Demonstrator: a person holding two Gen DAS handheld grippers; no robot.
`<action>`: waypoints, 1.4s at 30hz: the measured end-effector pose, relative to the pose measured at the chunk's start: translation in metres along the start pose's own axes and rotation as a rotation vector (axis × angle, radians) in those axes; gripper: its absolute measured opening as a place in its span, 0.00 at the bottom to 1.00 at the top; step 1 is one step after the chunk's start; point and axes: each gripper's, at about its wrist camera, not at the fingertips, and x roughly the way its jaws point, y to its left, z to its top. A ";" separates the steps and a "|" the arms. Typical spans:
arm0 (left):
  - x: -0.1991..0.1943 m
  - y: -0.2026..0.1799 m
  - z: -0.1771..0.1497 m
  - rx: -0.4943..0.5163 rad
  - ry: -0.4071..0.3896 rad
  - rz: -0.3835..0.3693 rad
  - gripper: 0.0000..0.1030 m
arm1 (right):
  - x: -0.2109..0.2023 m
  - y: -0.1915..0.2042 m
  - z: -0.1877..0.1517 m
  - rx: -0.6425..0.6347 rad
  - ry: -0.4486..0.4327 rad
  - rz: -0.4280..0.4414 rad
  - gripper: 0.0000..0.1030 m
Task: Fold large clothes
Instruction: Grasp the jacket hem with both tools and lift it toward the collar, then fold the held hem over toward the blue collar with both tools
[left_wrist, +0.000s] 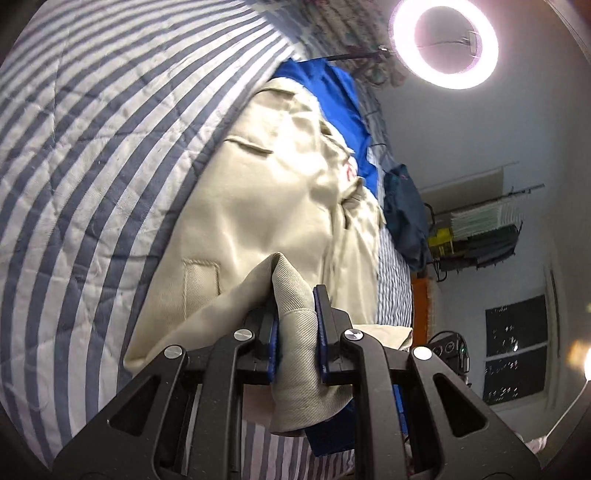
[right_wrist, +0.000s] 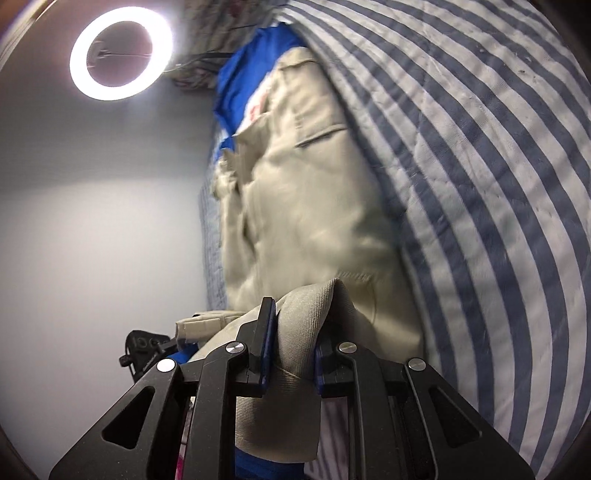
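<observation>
A pair of beige trousers (left_wrist: 266, 199) lies stretched out on a blue-and-white striped quilt (left_wrist: 85, 155); it also shows in the right wrist view (right_wrist: 314, 206), on the same quilt (right_wrist: 480, 184). My left gripper (left_wrist: 295, 314) is shut on a bunched fold of the beige cloth near one hem. My right gripper (right_wrist: 295, 332) is shut on another bunched fold of the same cloth. Both hold their ends lifted a little off the quilt. A welt pocket shows on the trousers in both views.
A bright blue garment (left_wrist: 328, 99) lies under the far end of the trousers, also in the right wrist view (right_wrist: 243, 85). A dark blue bag (left_wrist: 406, 214) sits at the quilt's edge. A ring light (left_wrist: 445, 40) glows above. A shelf rack (left_wrist: 480, 229) stands by the wall.
</observation>
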 end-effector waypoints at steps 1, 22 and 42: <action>0.005 0.002 0.002 -0.002 0.004 0.005 0.14 | 0.002 -0.003 0.002 0.009 0.003 -0.003 0.17; -0.038 -0.014 0.029 0.199 -0.099 0.050 0.65 | -0.079 0.023 -0.006 -0.322 -0.099 -0.073 0.66; 0.035 -0.021 0.008 0.426 0.028 0.217 0.33 | -0.016 0.055 -0.015 -0.607 -0.043 -0.284 0.38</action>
